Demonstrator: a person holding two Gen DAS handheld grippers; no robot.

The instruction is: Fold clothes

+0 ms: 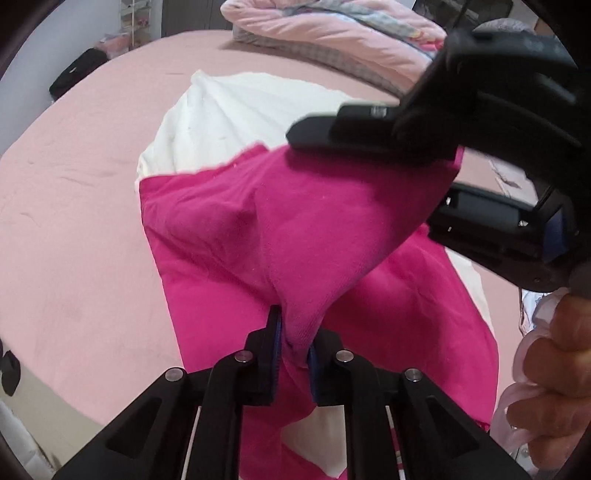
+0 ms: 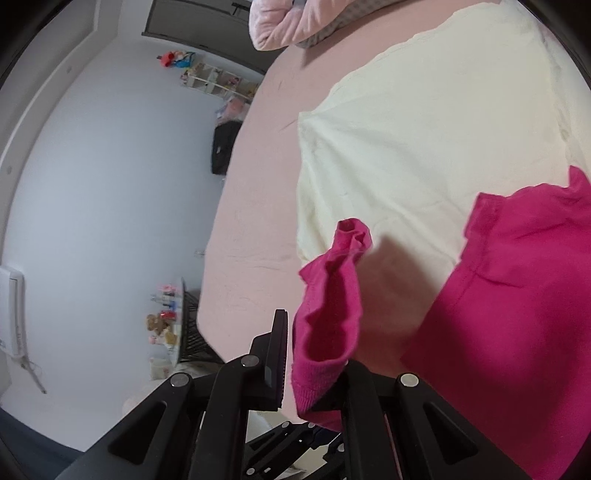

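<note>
A magenta garment (image 1: 332, 221) lies partly lifted over a cream-white garment (image 1: 229, 110) on the pink bed (image 1: 74, 184). My left gripper (image 1: 294, 345) is shut on a bunched fold of the magenta cloth, which rises taut to the right gripper (image 1: 314, 133) at the upper right. In the right wrist view the right gripper (image 2: 317, 354) is shut on a magenta cuff-like edge (image 2: 332, 295). That cloth hides its right finger. The rest of the magenta garment (image 2: 517, 295) hangs to the right over the cream garment (image 2: 406, 129).
A heap of pink bedding and clothes (image 1: 332, 33) sits at the far end of the bed. A person's hand (image 1: 550, 369) holds the right gripper's handle. Off the bed's left edge (image 2: 221, 240) are a black bag (image 2: 223, 147), a black wire basket (image 2: 192, 328) and toy shelves (image 2: 218, 81).
</note>
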